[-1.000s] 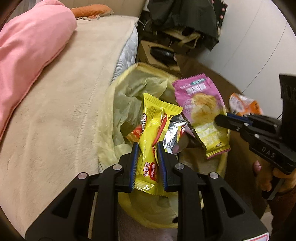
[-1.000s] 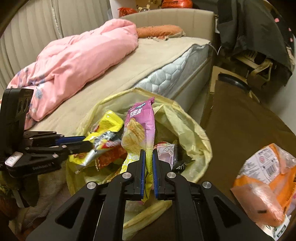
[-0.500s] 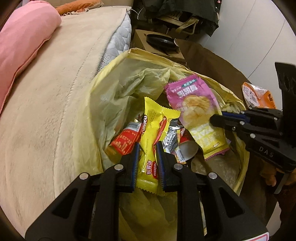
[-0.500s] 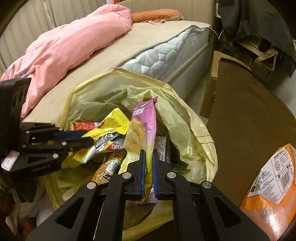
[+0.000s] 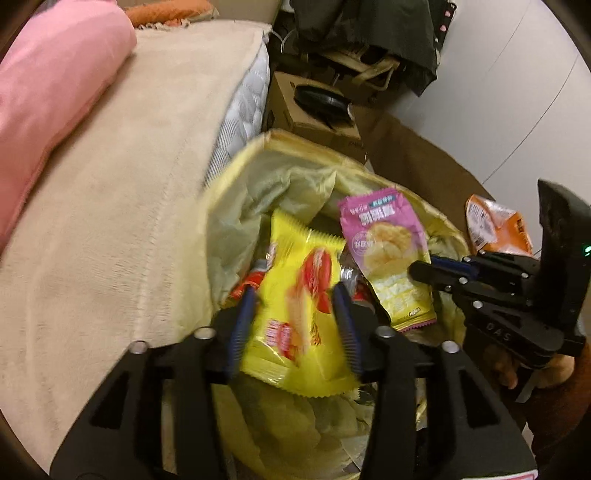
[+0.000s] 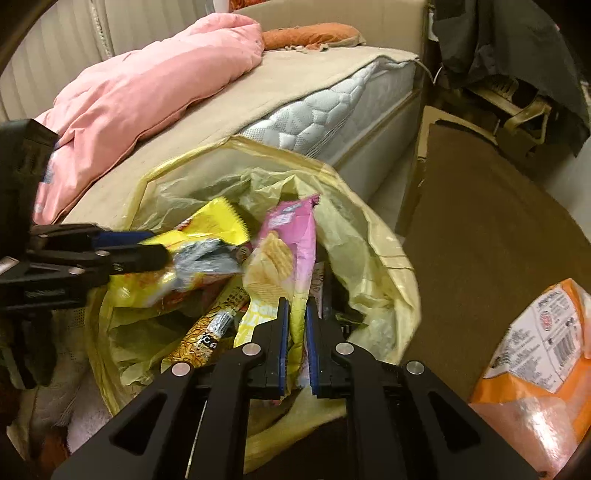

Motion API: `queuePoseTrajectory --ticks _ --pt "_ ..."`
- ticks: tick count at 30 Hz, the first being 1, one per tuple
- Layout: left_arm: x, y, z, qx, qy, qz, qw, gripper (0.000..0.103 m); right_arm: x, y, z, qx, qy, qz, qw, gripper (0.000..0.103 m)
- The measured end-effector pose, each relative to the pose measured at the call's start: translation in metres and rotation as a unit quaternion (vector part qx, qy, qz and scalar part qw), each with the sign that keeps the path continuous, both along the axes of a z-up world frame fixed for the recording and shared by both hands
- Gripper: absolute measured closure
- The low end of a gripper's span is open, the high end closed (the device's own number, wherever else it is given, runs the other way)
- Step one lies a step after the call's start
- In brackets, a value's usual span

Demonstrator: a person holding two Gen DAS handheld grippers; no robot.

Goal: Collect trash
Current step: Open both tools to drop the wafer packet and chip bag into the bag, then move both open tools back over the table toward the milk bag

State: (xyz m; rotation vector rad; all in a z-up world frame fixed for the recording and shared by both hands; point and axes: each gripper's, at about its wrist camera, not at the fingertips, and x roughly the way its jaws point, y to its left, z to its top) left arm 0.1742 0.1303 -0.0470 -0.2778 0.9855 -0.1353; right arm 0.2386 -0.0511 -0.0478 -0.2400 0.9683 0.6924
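Observation:
A bin lined with a yellow bag (image 5: 236, 206) (image 6: 373, 251) stands beside the bed, with several wrappers inside. My left gripper (image 5: 295, 295) is over it with its jaws spread; a yellow snack packet (image 5: 299, 314) lies loose between them. The left gripper shows in the right wrist view (image 6: 162, 251) with the yellow packet (image 6: 207, 229). My right gripper (image 6: 295, 306) is shut on a pink chip packet (image 6: 288, 243), held over the bin; the right gripper also shows in the left wrist view (image 5: 413, 271) with the pink packet (image 5: 384, 243).
A bed (image 6: 258, 92) with a pink quilt (image 6: 147, 88) is left of the bin. A brown table (image 6: 498, 229) on the right carries an orange packet (image 6: 535, 350). A cardboard box (image 5: 314, 110) and dark clothes (image 5: 369, 29) stand behind.
My left gripper's jaws have opened, and the yellow packet has spread out between them. The right gripper still holds the pink packet over the bin.

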Motion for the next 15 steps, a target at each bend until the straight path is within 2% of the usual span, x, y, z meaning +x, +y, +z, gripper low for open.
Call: queuePoseTrajectory --ticks 3,4,11,15 --pt "-0.006 0.002 0.013 0.003 -0.013 0.007 0.9999 0.059 -0.004 -0.005 0.008 0.013 -0.005 0.000 1.000 0.070" --pt "-0.006 0.001 0.017 0.005 -0.017 0.009 0.9998 0.059 -0.006 -0.007 0.012 0.018 -0.008 -0.002 1.000 0.068" --pt "-0.013 0.002 0.044 -0.005 -0.050 0.026 0.9984 0.059 -0.020 -0.029 0.043 0.038 -0.041 -0.022 0.998 0.068" --pt "-0.015 -0.006 0.055 -0.003 -0.062 0.031 0.9976 0.059 -0.029 -0.057 0.063 0.052 -0.062 -0.046 0.996 0.067"
